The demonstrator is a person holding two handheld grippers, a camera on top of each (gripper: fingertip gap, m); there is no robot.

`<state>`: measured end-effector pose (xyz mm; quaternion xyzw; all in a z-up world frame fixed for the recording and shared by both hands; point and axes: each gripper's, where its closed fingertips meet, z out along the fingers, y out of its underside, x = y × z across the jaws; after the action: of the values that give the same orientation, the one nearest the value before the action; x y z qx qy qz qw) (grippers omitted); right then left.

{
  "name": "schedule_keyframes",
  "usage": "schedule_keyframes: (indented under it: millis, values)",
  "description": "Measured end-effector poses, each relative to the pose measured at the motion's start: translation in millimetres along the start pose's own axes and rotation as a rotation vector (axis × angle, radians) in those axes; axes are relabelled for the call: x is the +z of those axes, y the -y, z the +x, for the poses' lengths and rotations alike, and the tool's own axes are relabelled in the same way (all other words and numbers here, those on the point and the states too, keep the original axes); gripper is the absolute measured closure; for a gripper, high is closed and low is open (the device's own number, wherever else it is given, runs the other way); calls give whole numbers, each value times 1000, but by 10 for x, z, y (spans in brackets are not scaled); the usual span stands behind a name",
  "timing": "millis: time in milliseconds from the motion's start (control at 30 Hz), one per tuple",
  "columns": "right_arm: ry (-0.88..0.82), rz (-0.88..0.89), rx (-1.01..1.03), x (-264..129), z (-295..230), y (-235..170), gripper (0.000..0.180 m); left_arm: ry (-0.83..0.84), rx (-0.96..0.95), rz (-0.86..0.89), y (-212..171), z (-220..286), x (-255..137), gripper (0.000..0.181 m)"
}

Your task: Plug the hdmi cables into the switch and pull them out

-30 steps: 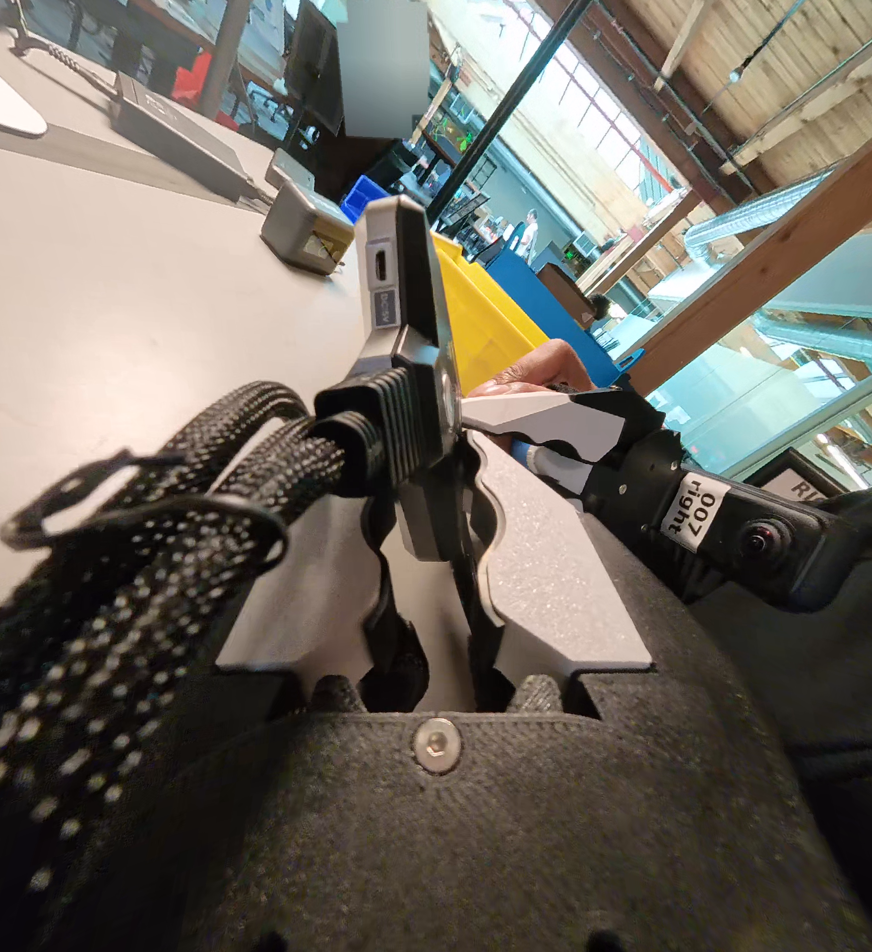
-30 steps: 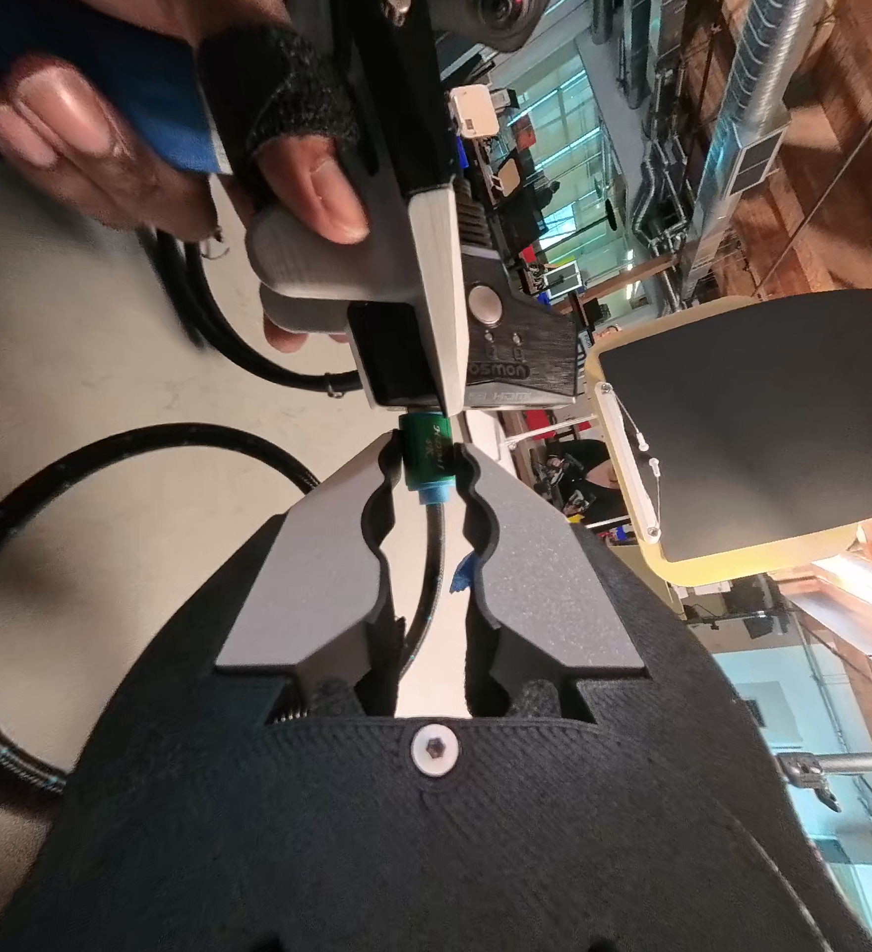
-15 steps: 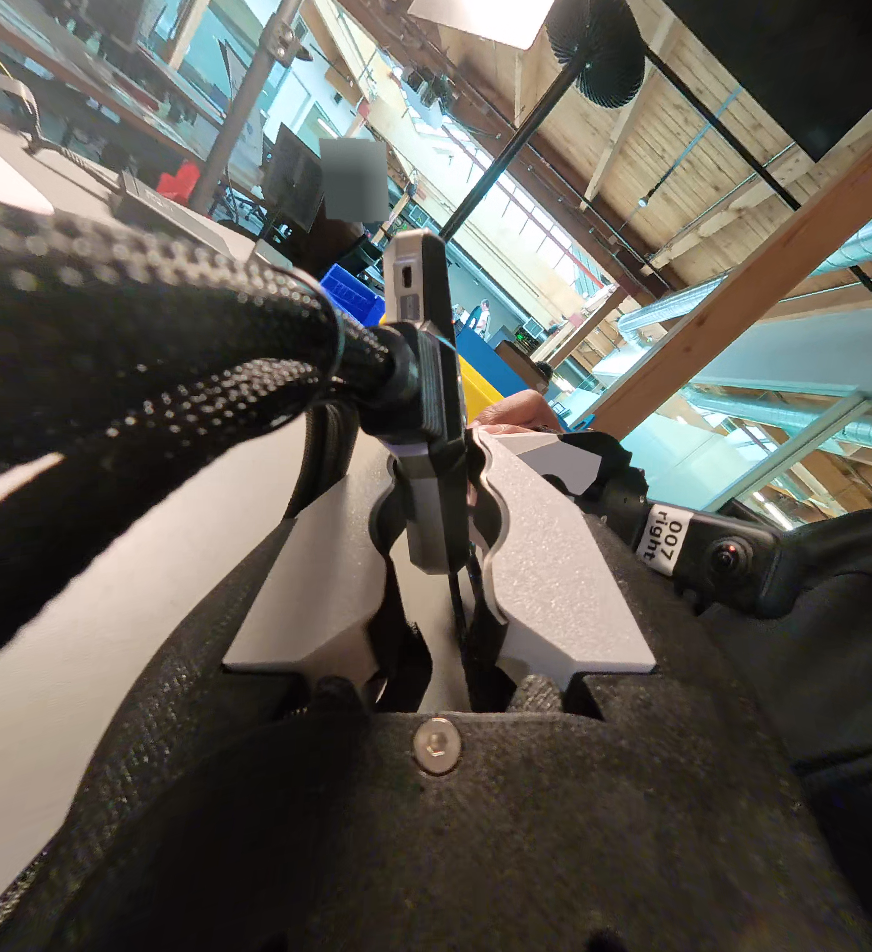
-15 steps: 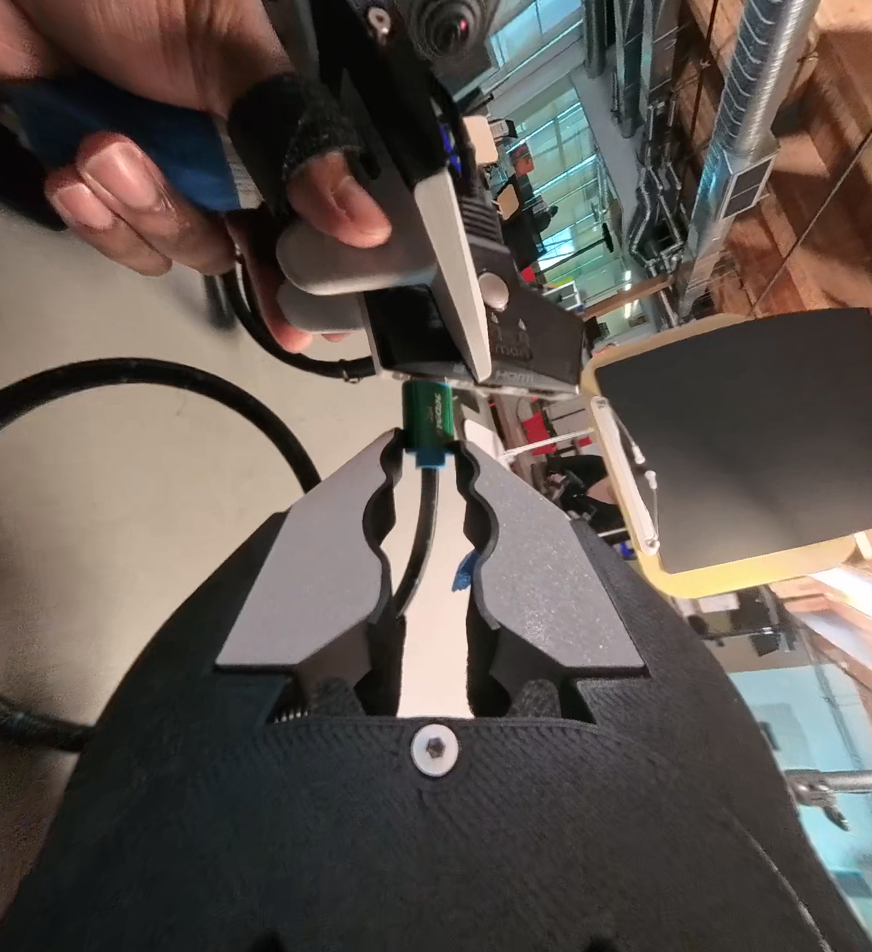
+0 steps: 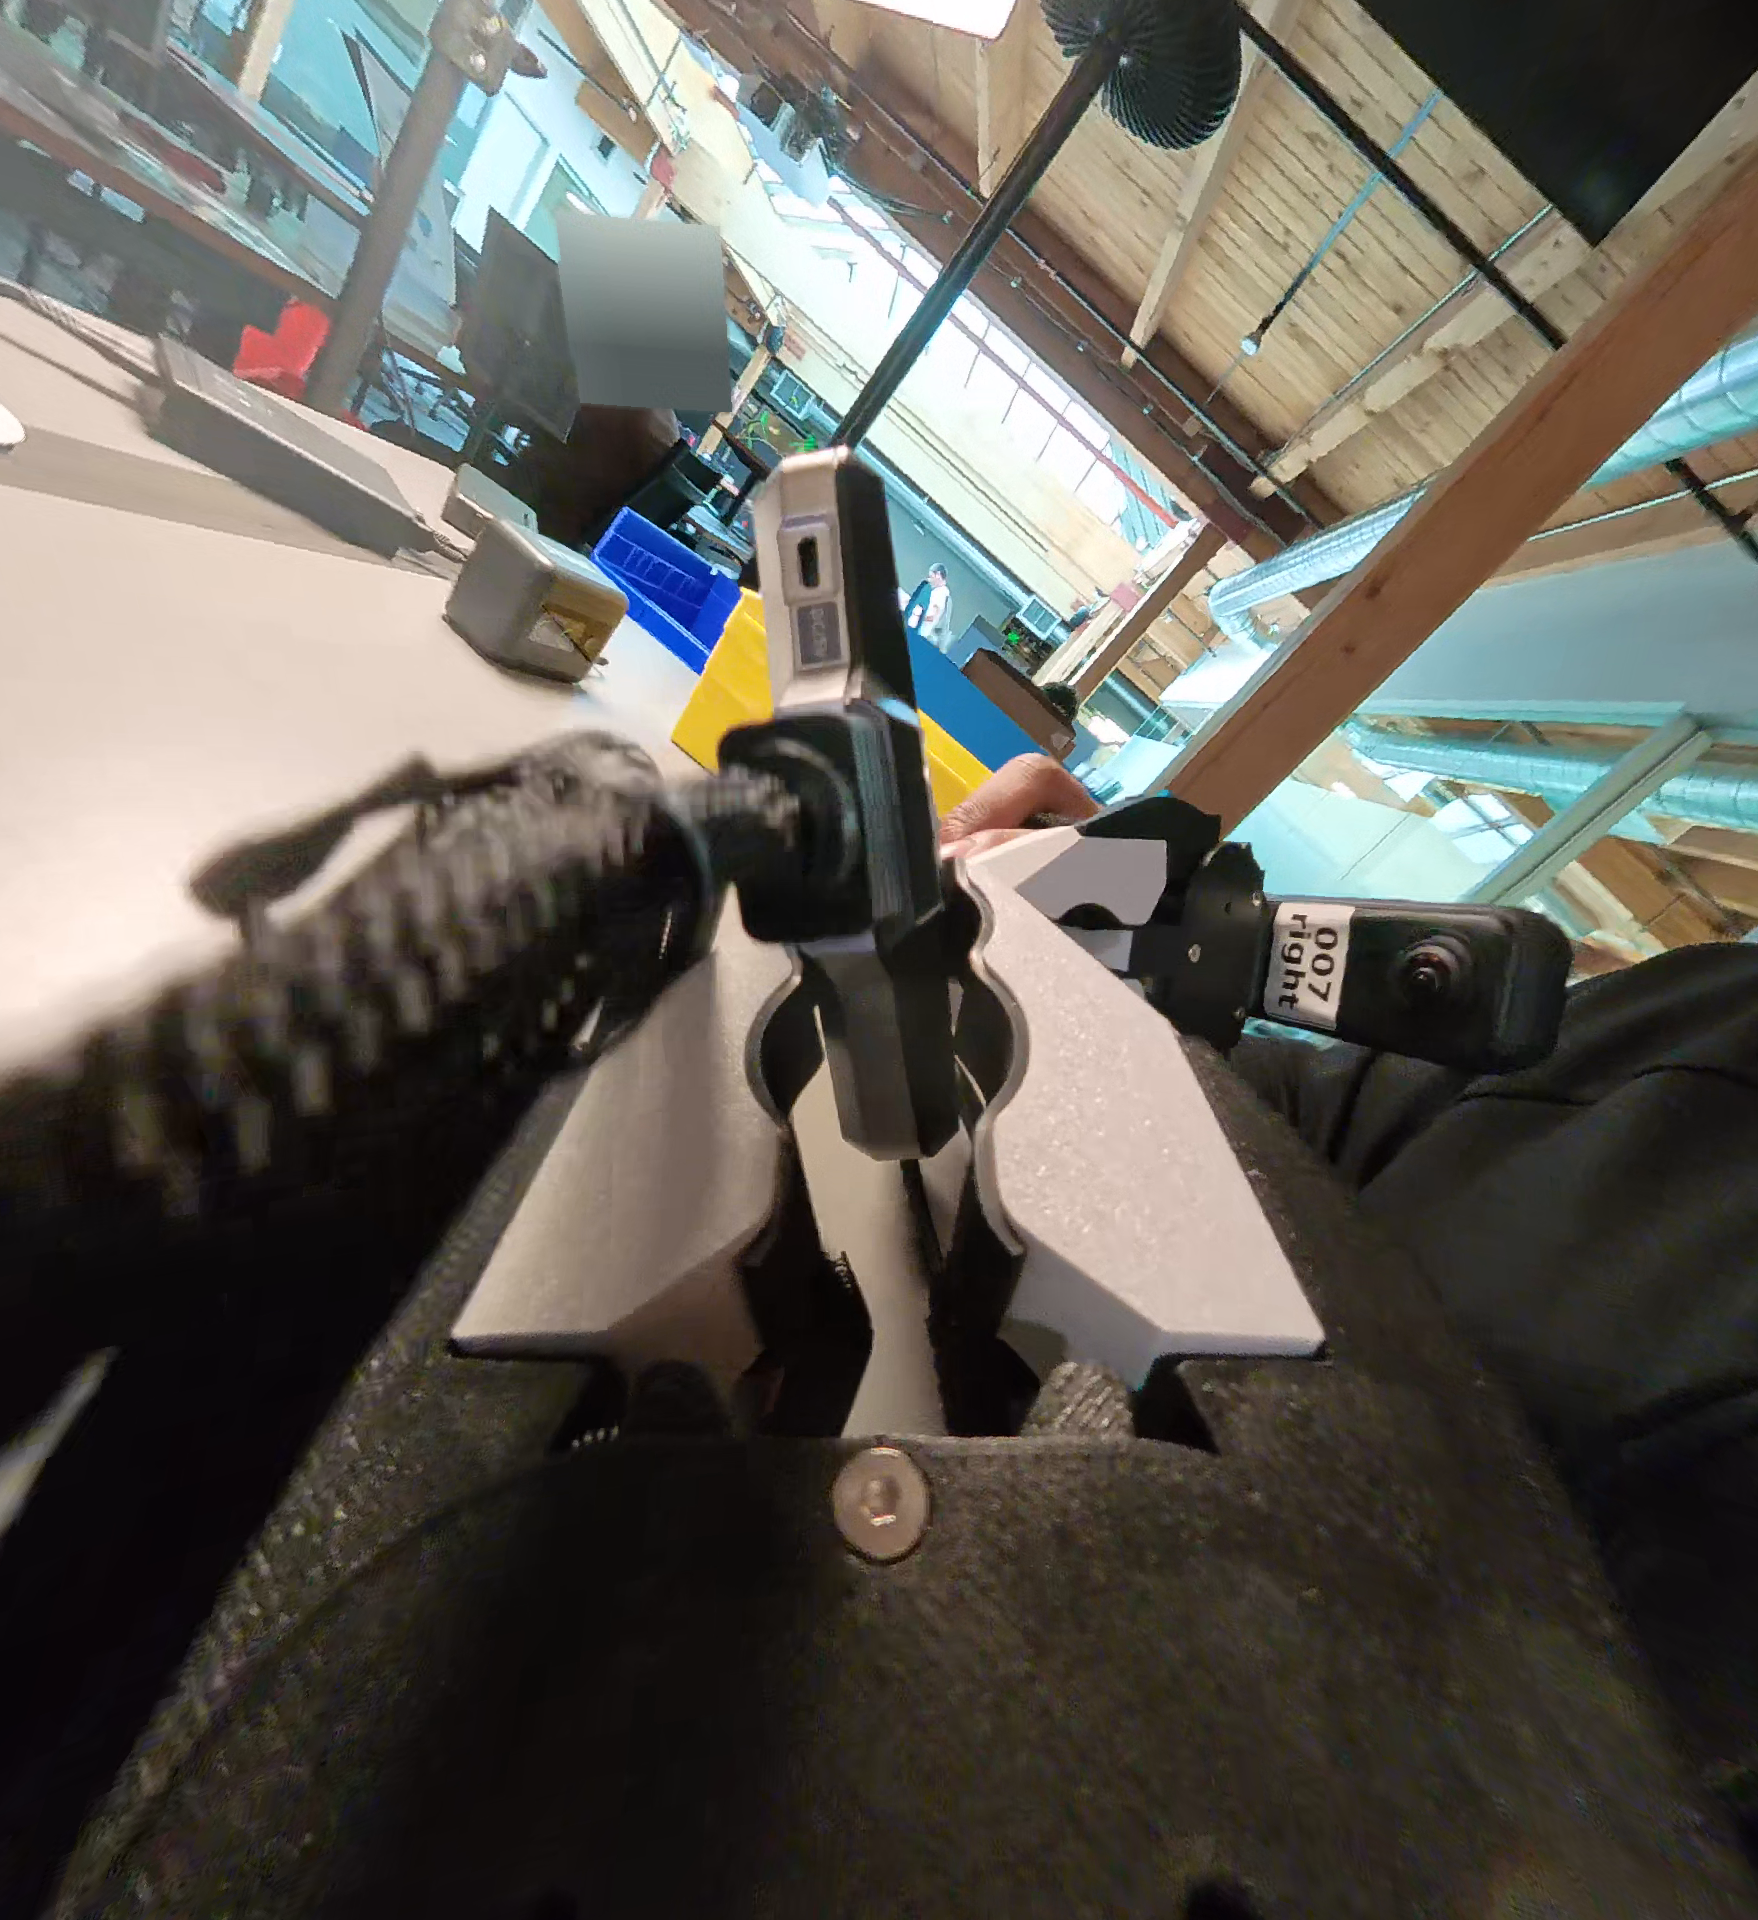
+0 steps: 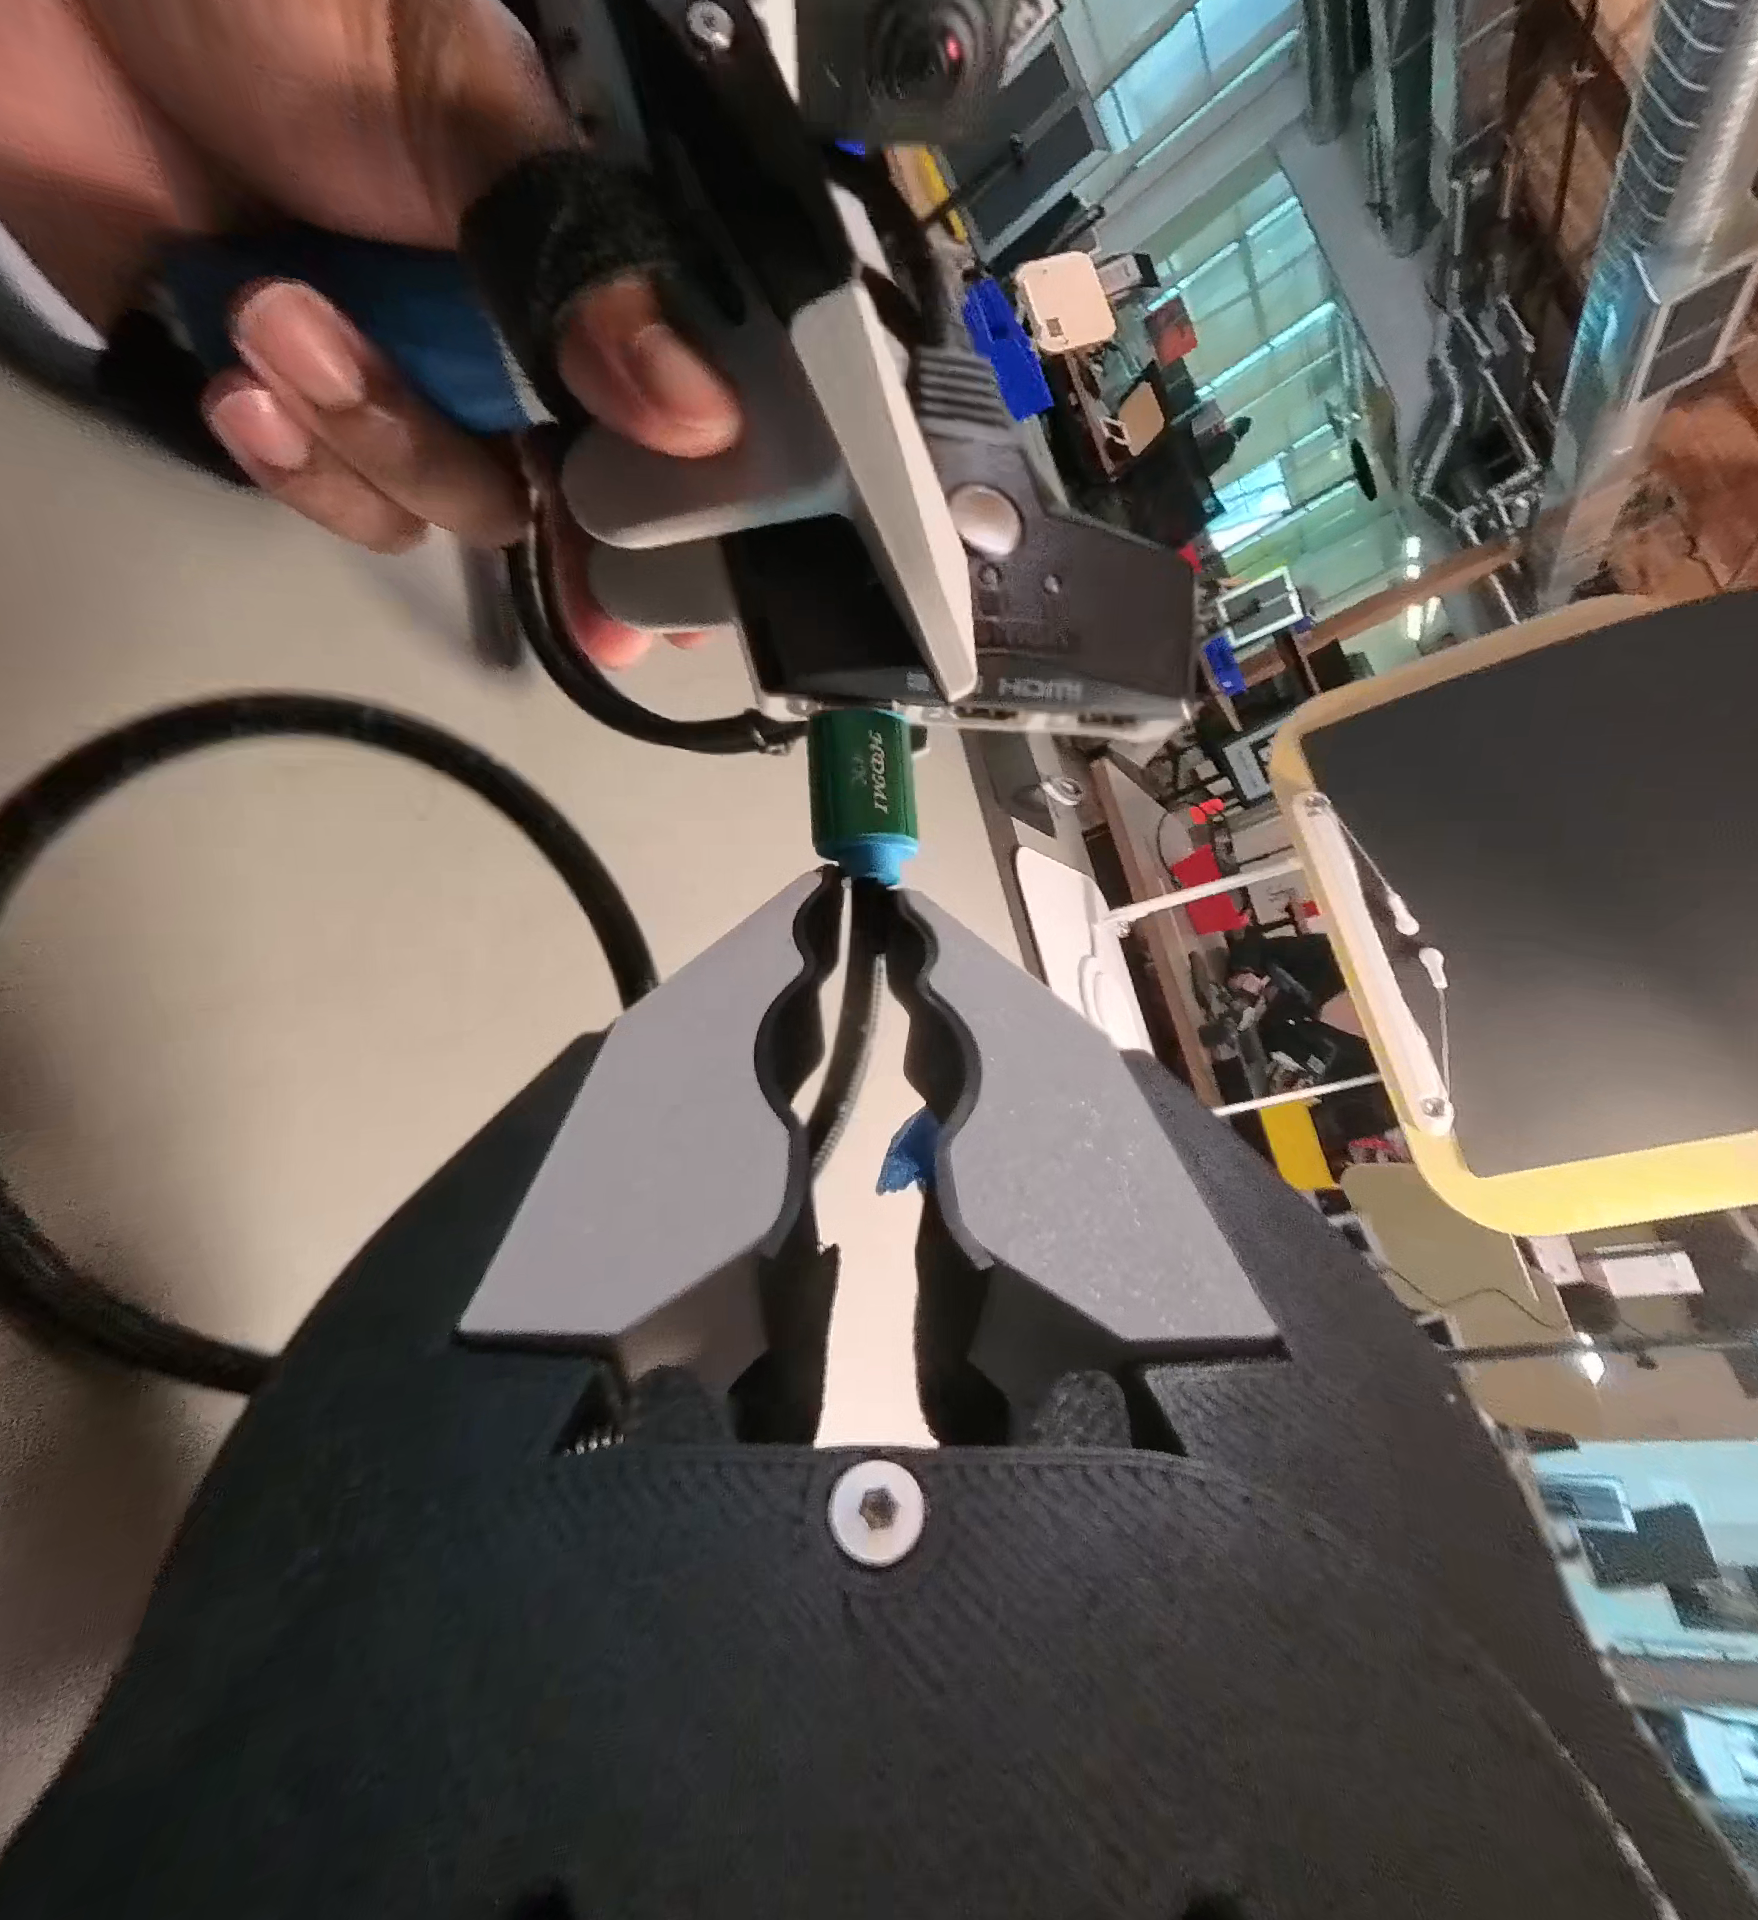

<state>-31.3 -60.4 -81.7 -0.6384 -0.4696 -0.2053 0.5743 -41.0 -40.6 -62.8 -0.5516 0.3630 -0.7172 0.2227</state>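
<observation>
Wooden ceiling beams, silver ducts, bright windows, grey tabletop.

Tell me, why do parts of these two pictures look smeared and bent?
Left wrist view: the braided black cable is close and motion-blurred, and the beams bow from the wide lens. Right wrist view: the hand is smeared, while the green plug stays fairly sharp.

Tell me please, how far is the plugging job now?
Done: a black braided cable sits plugged into the switch, and the green plug appears seated in its edge. In hand: the left gripper clamps the switch; the right gripper is closed on the cable just behind the green plug. Left: an HDMI port beside it looks empty, and pulling the cables out.
</observation>
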Motion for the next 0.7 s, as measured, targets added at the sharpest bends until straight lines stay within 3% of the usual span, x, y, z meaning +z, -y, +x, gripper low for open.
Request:
schedule_keyframes:
  millis: [167, 300, 400, 433, 700]
  values:
    - [-16, 5, -22, -23, 51, -9, 170, -36, -5, -31, -31, 42, 4, 154]
    - [50, 26, -61, -31, -82, -5, 173, -24, -69, -50, -88, -9, -18, 161]
    - [13, 25, -12, -42, 21, 0, 171, -28, -60, -38, -46, 20, -1, 155]
    - [21, 30, -2, -43, -1, 26, 171, -25, -53, -33, -21, 32, -1, 164]
    - [23, 52, 18, -75, 18, 86, 172, -35, -34, -42, 12, 99, -24, 158]
